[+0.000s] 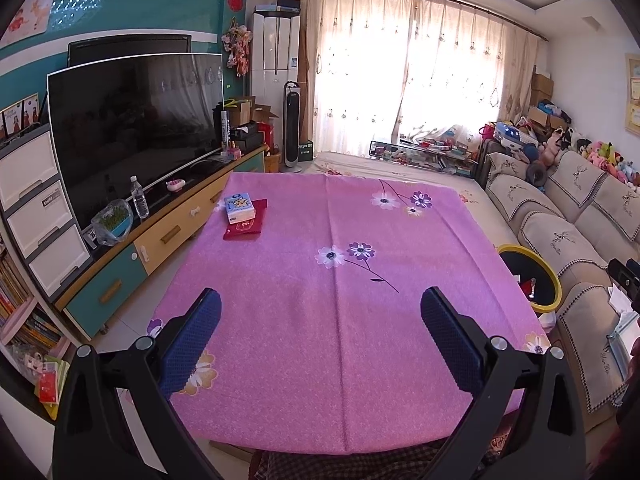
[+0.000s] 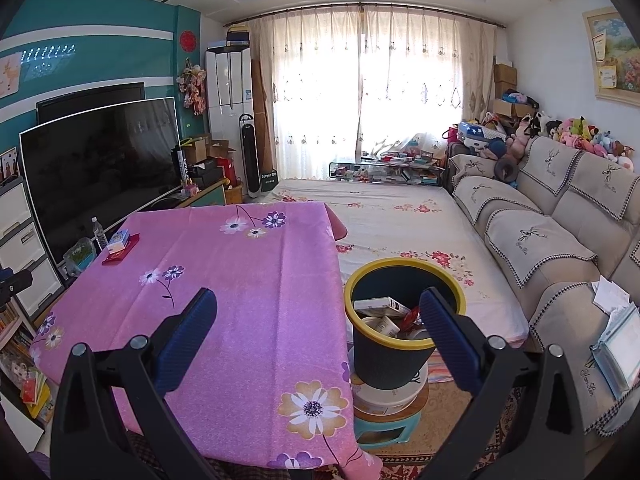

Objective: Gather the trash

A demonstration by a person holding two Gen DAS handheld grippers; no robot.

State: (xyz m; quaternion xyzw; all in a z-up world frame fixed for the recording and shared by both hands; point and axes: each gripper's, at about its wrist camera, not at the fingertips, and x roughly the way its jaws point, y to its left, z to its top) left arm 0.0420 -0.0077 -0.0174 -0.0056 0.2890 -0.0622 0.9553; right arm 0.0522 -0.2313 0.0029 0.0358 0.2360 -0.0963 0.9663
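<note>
A pink floral cloth covers the table; a tissue pack lies near its far left corner. Left gripper and right gripper both gape empty, beside the yellow-rimmed bin.

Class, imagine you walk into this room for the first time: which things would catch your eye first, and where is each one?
The bright pink flowered tablecloth fills the middle, with a blue tissue pack lying on a red packet near its far left corner. Beside the table's right edge stands a dark bin with a yellow rim, already holding boxes and wrappers. Both the left gripper and the right gripper are open and hold nothing.
</note>
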